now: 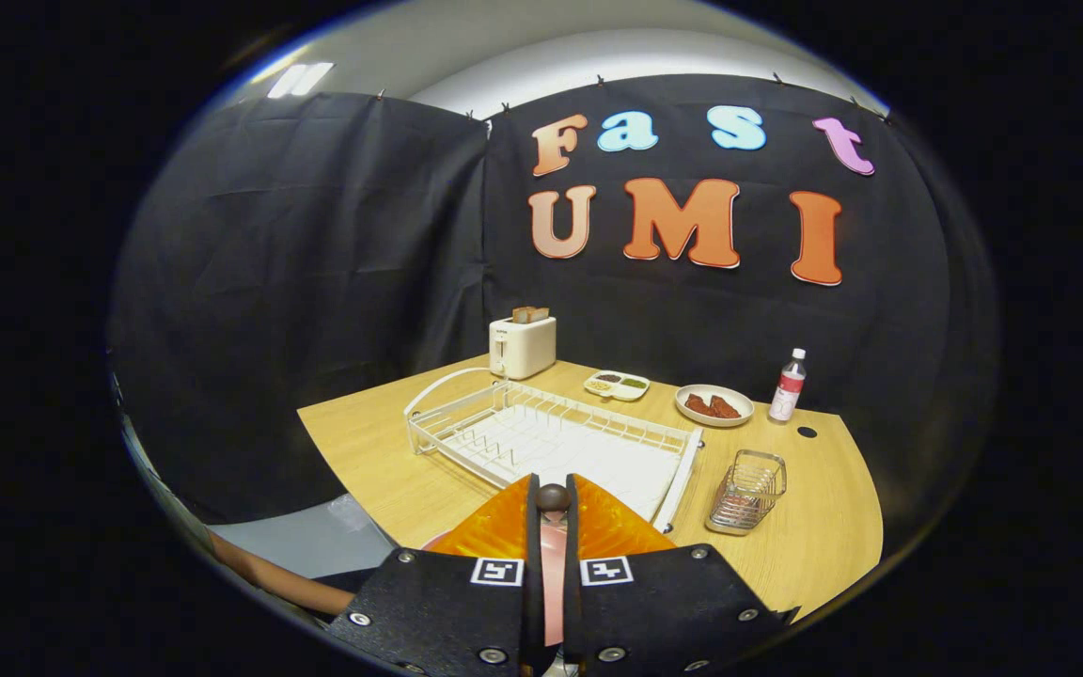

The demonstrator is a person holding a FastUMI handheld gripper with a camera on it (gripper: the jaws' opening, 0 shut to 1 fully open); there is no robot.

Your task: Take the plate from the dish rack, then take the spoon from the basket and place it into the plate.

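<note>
a wooden table [814, 555] in a black-curtained booth holds a white dish rack [551, 437], wire basket [748, 489] and toaster [523, 346]. the gripper [553, 527] pinches a spoon [553, 564] above an orange plate [494, 536].

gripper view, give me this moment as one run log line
gripper: shut on spoon | orange plate: under fingers, near dish rack | basket: beside rack | step: spoon above plate
</note>
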